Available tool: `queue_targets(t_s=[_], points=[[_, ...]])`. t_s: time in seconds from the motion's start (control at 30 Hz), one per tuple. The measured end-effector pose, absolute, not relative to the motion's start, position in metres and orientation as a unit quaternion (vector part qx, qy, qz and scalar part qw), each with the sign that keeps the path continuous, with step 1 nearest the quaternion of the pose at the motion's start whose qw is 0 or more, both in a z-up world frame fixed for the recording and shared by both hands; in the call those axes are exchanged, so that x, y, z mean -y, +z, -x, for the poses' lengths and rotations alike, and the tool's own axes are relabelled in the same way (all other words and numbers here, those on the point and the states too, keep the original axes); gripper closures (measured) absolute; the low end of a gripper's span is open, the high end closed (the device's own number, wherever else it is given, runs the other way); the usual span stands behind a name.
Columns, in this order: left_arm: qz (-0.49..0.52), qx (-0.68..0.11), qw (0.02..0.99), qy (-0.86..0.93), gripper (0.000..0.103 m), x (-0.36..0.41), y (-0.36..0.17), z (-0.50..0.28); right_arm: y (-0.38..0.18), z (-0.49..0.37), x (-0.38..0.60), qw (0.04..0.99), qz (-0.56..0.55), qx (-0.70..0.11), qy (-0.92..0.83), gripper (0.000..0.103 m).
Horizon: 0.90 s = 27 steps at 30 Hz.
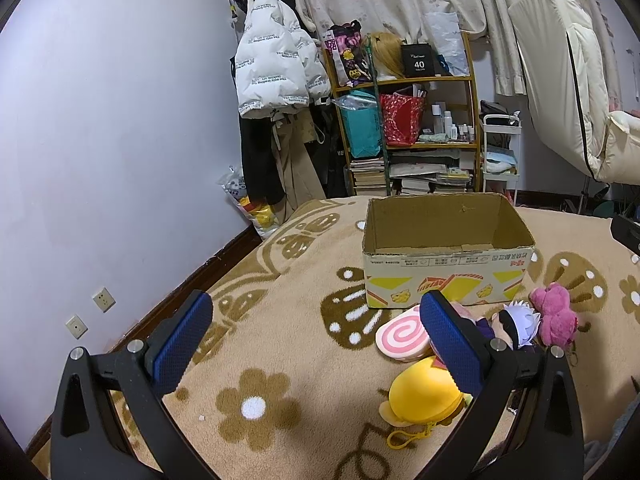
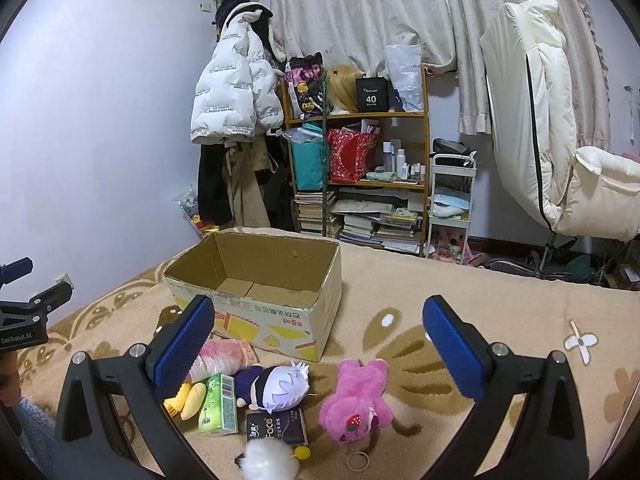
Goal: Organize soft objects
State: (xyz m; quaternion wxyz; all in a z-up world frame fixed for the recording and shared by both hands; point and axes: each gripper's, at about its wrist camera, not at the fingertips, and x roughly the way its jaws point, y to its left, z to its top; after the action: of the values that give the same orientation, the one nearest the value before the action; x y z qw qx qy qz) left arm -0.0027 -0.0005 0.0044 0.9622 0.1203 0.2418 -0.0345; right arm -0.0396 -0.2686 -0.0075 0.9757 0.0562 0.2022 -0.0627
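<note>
An open, empty cardboard box (image 1: 448,256) stands on the patterned blanket; it also shows in the right wrist view (image 2: 256,300). Soft toys lie in front of it: a pink swirl cushion (image 1: 402,338), a yellow plush (image 1: 422,398), a white-haired doll (image 2: 276,386) and a pink bear (image 2: 358,398). A green tissue pack (image 2: 218,404), a dark tissue pack (image 2: 276,428) and a white pompom (image 2: 270,460) lie nearby. My left gripper (image 1: 316,338) is open and empty, left of the toys. My right gripper (image 2: 318,340) is open and empty above them.
The blanket (image 1: 280,320) covers a bed beside a lilac wall (image 1: 100,140). Beyond the bed stand a cluttered shelf (image 2: 360,176), hanging coats (image 2: 232,92), a white cart (image 2: 450,204) and a cream chair (image 2: 540,128). A ring (image 2: 357,461) lies near the bear.
</note>
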Motion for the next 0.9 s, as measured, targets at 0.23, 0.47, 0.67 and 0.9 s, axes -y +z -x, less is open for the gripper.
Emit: queue_targets(t_s=[0.23, 0.47, 0.67, 0.9], points=[[-0.120, -0.242, 0.962, -0.034, 0.001, 0.0005, 0.0045, 0.0028, -0.0076, 0.0394, 0.2690, 0.976, -0.057, -0.202, -0.063, 0.000], [-0.120, -0.242, 0.962, -0.034, 0.001, 0.0011, 0.0049, 0.0035, -0.0077, 0.0393, 0.2687, 0.976, -0.057, -0.203, -0.062, 0.000], [-0.120, -0.241, 0.962, -0.033, 0.001, 0.0012, 0.0046, 0.0036, -0.0079, 0.0393, 0.2687, 0.975, -0.059, -0.203, -0.062, 0.000], [-0.120, -0.242, 0.962, -0.034, 0.001, 0.0021, 0.0046, 0.0033, -0.0084, 0.0388, 0.2691, 0.975, -0.058, -0.203, -0.061, 0.000]])
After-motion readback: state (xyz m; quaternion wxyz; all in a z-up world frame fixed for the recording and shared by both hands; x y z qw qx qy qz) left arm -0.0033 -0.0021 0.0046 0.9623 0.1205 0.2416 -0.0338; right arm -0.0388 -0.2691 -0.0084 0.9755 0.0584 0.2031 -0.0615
